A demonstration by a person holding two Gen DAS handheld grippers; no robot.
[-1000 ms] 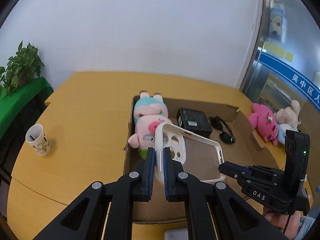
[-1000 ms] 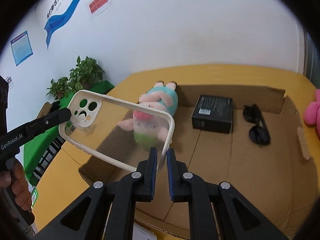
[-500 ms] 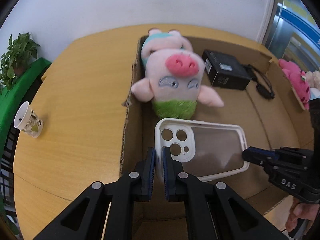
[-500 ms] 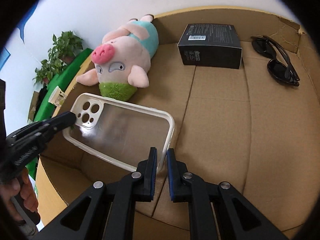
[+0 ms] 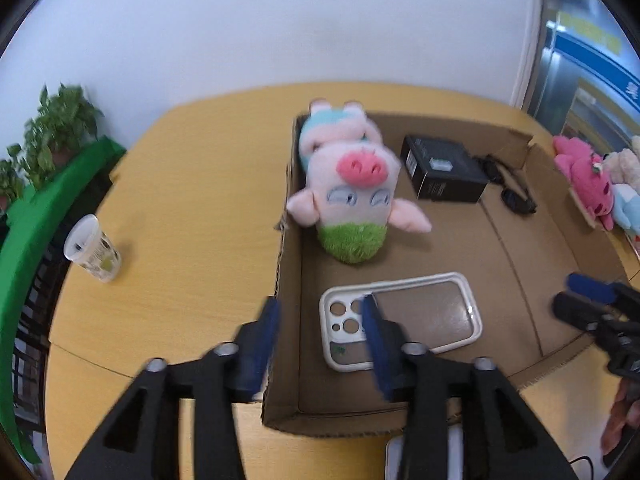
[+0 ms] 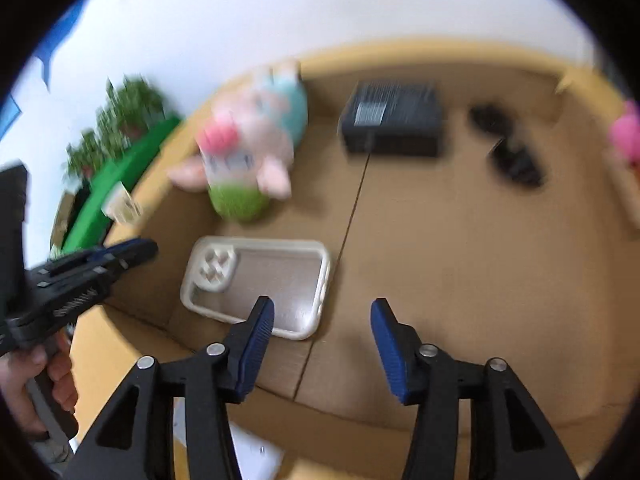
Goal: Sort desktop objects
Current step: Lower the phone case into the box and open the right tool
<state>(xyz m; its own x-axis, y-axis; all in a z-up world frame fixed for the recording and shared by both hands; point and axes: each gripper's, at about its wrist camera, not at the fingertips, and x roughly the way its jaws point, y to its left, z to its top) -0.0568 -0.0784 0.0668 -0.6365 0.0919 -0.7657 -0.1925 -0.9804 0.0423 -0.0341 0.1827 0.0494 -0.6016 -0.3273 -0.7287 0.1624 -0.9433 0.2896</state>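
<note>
A white-rimmed clear phone case (image 5: 416,316) lies flat on the floor of the open cardboard box (image 5: 516,248); it also shows in the right wrist view (image 6: 280,276). My left gripper (image 5: 324,344) is open and empty, just above the case's camera end and the box's left wall. My right gripper (image 6: 322,340) is open and empty, above the case's right end. A pink pig plush (image 5: 352,200), a black box (image 5: 444,168) and black sunglasses (image 5: 516,196) lie in the cardboard box.
A paper cup (image 5: 92,248) stands on the yellow table (image 5: 180,200) to the left. Pink and beige plush toys (image 5: 588,176) lie right of the box. A green stand with plants (image 5: 48,168) is at the far left. A white object (image 5: 394,456) lies before the box.
Both grippers held the phone case and lowered it into the box. Now both have opened and let go, and the case lies on the box floor.
</note>
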